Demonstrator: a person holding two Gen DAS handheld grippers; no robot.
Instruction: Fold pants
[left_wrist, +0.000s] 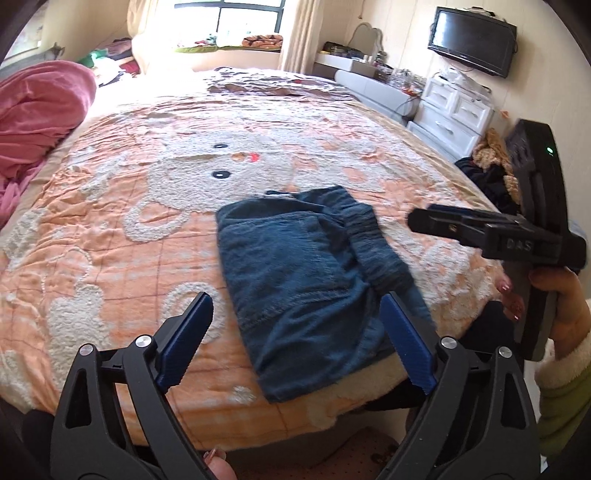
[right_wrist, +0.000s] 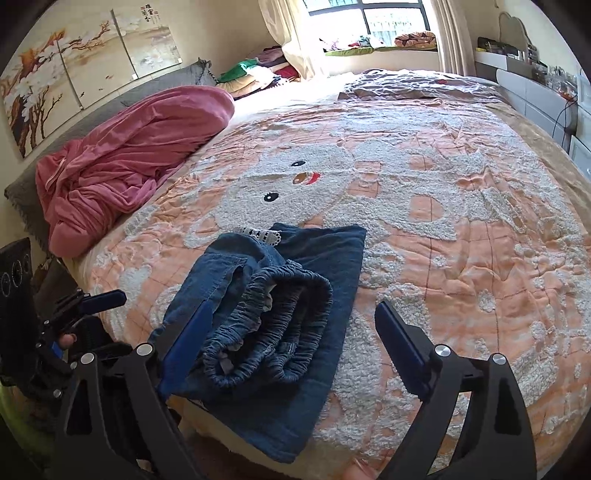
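A pair of blue denim pants (left_wrist: 306, 284) lies folded in a compact stack near the front edge of the bed; in the right wrist view the pants (right_wrist: 280, 325) show the elastic waistband on top. My left gripper (left_wrist: 295, 332) is open and empty, hovering just short of the pants. My right gripper (right_wrist: 291, 343) is open and empty, its left finger close beside the waistband. The right gripper also shows in the left wrist view (left_wrist: 436, 221), to the right of the pants. The left gripper shows at the left edge of the right wrist view (right_wrist: 103, 299).
The bed carries an orange and white bear-pattern blanket (left_wrist: 184, 177). A pink quilt (right_wrist: 122, 155) is bunched at the left by the wall. White drawers (left_wrist: 450, 114) and a wall television (left_wrist: 472, 37) stand at the right. Clothes lie piled by the window (right_wrist: 266, 70).
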